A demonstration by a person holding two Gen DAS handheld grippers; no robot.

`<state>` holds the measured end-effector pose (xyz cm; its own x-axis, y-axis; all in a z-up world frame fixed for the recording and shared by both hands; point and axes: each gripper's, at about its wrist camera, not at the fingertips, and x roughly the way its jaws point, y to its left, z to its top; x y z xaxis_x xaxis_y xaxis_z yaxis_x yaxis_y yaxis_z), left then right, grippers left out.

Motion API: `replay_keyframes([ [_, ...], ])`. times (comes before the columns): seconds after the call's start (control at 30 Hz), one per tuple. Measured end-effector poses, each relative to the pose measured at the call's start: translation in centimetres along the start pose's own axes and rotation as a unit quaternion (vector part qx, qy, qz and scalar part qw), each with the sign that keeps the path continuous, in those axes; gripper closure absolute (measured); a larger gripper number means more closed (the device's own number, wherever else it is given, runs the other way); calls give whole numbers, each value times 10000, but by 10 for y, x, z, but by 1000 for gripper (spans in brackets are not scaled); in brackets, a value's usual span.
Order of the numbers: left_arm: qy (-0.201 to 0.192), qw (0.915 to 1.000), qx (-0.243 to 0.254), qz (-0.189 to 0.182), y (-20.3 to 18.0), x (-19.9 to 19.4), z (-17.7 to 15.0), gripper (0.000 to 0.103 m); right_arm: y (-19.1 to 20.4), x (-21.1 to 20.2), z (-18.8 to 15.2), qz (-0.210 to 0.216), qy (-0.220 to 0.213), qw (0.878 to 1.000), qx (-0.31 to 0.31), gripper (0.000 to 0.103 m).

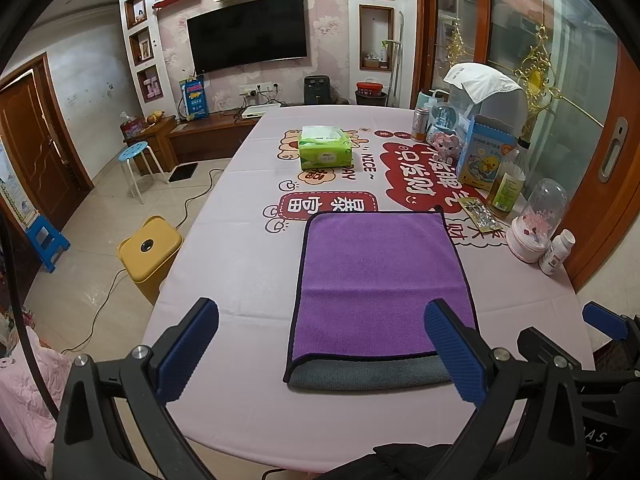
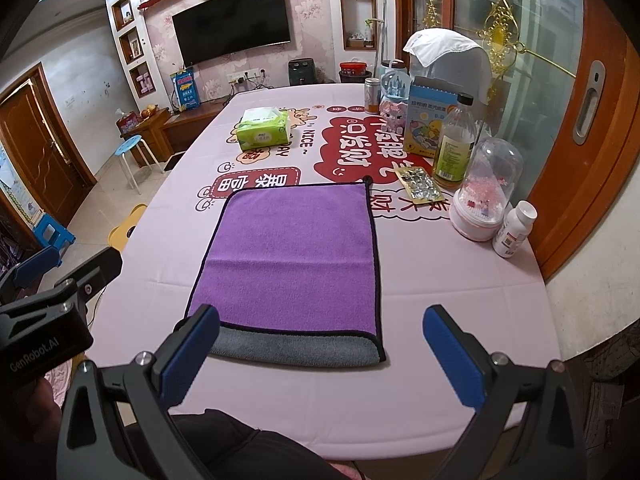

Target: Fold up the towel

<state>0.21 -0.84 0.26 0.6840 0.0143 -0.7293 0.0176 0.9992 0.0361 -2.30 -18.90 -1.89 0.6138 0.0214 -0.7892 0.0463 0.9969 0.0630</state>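
Note:
A purple towel (image 1: pixel 380 280) with a dark hem lies flat on the pink tablecloth (image 1: pixel 240 280), folded over so a grey strip (image 1: pixel 368 374) of its underside shows along the near edge. It also shows in the right wrist view (image 2: pixel 296 256). My left gripper (image 1: pixel 320 352) is open and empty, held above the near edge of the towel. My right gripper (image 2: pixel 320 352) is open and empty, also at the towel's near edge. The right gripper also appears in the left wrist view at the right edge (image 1: pixel 600 324).
A green tissue box (image 1: pixel 325 148) stands beyond the towel. Bottles, a glass dome (image 1: pixel 536 220), a blue carton (image 1: pixel 486 156) and a foil pack (image 1: pixel 478 212) crowd the table's right side. A yellow stool (image 1: pixel 150 252) stands left of the table.

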Motion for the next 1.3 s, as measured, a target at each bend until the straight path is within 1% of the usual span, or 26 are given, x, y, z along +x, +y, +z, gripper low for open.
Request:
replay_keyframes([
  [0.37, 10, 10000, 4, 2, -2, 1, 0, 1, 1, 0, 0, 1, 7, 10000, -11, 1],
  [0.7, 45, 10000, 24, 6, -11, 3, -2, 1, 1, -4, 0, 5, 17, 10000, -13, 1],
  [0.83, 83, 9999, 74, 7, -14, 6, -5, 1, 3, 4, -1, 54, 63, 10000, -8, 1],
  [0.97, 213, 9996, 179, 105, -15, 9, -5, 1, 6, 3, -7, 49, 107, 9999, -44, 1],
  [1.1, 379, 9990, 221, 30, -13, 11, -8, 1, 3, 3, -9, 77, 186, 9998, -63, 1],
  [1.3, 730, 9971, 199, -93, -7, 20, -15, 1, -2, 7, -15, 156, 353, 9993, 12, 1],
])
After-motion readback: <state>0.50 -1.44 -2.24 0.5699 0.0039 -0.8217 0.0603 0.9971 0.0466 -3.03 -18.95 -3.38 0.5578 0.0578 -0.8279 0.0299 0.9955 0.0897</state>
